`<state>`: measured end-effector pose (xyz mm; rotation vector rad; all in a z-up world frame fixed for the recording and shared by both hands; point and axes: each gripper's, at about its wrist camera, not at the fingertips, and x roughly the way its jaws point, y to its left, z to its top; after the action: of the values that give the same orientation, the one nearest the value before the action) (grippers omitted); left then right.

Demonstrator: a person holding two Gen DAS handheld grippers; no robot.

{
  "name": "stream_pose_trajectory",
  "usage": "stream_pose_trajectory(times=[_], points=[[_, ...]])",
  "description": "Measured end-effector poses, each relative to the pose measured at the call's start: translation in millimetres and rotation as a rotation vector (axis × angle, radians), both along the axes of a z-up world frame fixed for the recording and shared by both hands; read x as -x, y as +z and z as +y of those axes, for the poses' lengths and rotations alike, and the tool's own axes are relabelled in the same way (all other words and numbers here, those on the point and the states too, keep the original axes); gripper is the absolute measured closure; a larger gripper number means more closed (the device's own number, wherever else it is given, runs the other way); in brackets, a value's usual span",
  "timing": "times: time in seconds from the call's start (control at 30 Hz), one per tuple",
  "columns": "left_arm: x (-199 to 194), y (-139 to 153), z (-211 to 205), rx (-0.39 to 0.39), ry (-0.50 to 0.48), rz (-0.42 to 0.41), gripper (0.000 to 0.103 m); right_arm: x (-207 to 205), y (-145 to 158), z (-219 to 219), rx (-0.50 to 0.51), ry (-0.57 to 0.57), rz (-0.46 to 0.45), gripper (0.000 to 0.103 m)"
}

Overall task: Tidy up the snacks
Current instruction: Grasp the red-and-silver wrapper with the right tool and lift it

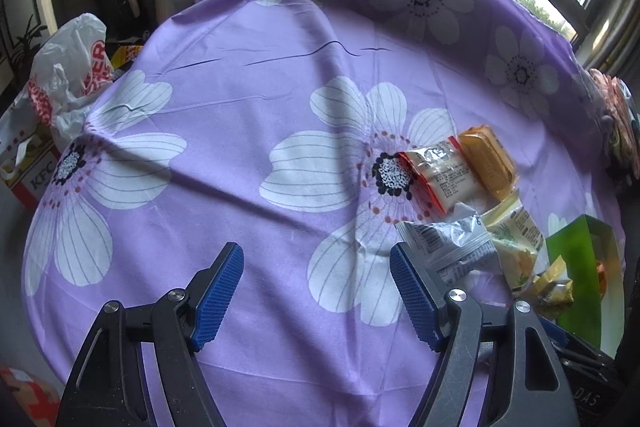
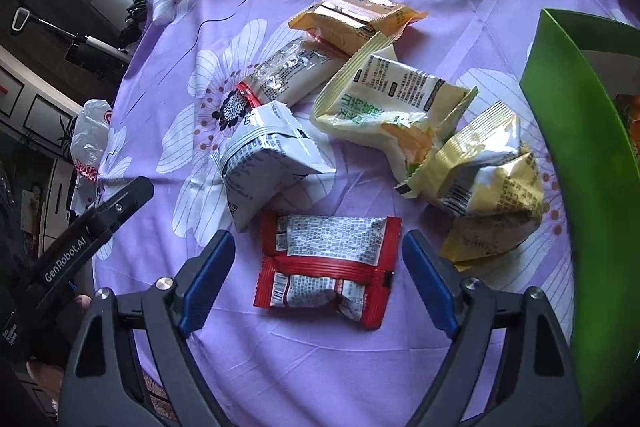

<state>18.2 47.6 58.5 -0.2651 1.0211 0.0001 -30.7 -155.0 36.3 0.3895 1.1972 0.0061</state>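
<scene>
You are hovering the right gripper (image 2: pixel 320 283), jaws apart, over the red packet (image 2: pixel 326 267); left gripper (image 1: pixel 316 291) is gaping empty. Six packets are still lying loose beside the green box (image 2: pixel 580 167).

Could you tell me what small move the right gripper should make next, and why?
Probably lower the right gripper and close on the red packet. Its jaws stand open with nothing gripped, the packet lies flat on the cloth right between the fingers, apart from the other snacks, and the green box waits at the right.
</scene>
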Motion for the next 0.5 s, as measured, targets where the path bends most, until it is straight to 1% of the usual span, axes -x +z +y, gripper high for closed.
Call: stream_pose_trajectory(times=[0.1, 0.2, 0.3, 0.37, 0.4, 0.5], points=[[2, 0, -11, 0.035, -0.05, 0.011, 0.027, 4, 8, -14, -0.052, -0.046, -0.036, 0.011], [4, -2, -26, 0.073, -0.115, 0.022, 0.027, 9, 10, -30, -0.109, -0.094, -0.05, 0.011], [6, -6, -44, 0.069, -0.179, 0.048, 0.027, 13, 8, -42, -0.155, -0.139, -0.051, 0.012], [7, -7, -55, 0.068, -0.215, 0.056, 0.027, 14, 3, -46, -0.208, -0.161, -0.036, 0.014], [8, -8, -60, 0.071, -0.234, 0.061, 0.027, 14, 0, -46, -0.228, -0.17, -0.026, 0.016], [10, -12, -74, 0.081, -0.294, 0.084, 0.027, 14, -7, -45, -0.236, -0.192, 0.005, 0.024]])
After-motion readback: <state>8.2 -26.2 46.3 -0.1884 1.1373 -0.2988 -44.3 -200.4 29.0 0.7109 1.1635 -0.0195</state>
